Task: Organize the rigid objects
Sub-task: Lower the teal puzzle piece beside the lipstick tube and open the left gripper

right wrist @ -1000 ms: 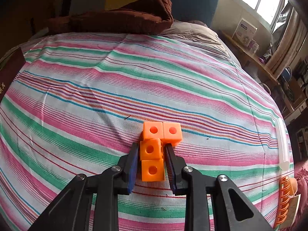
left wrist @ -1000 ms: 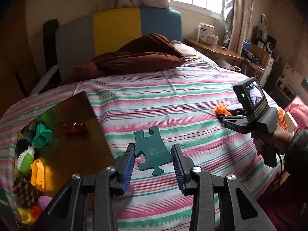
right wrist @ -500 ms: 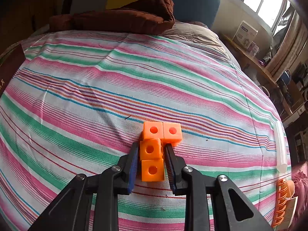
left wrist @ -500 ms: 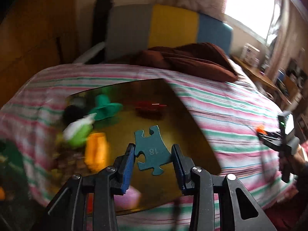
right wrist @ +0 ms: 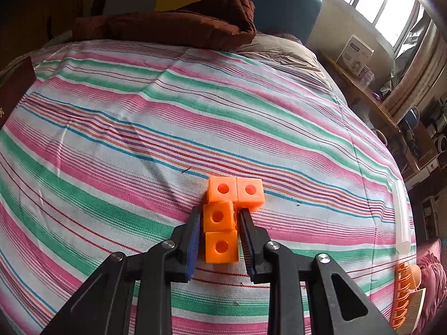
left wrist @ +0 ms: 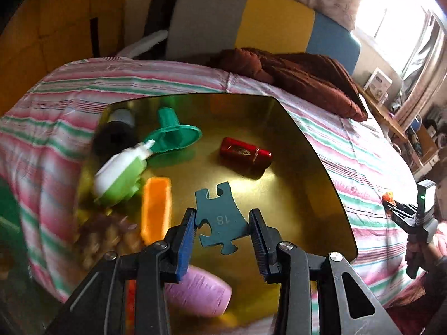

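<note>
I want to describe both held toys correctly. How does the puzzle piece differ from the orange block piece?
The puzzle piece is dark teal, flat and thin; the orange block piece is thick, built of cubes with round holes. The puzzle piece has curvy tabs and shows the number 18; the block piece has square edges. The puzzle piece hangs over the golden tray; the block piece is over the striped bedcover. Both are clamped between jaws.
</note>
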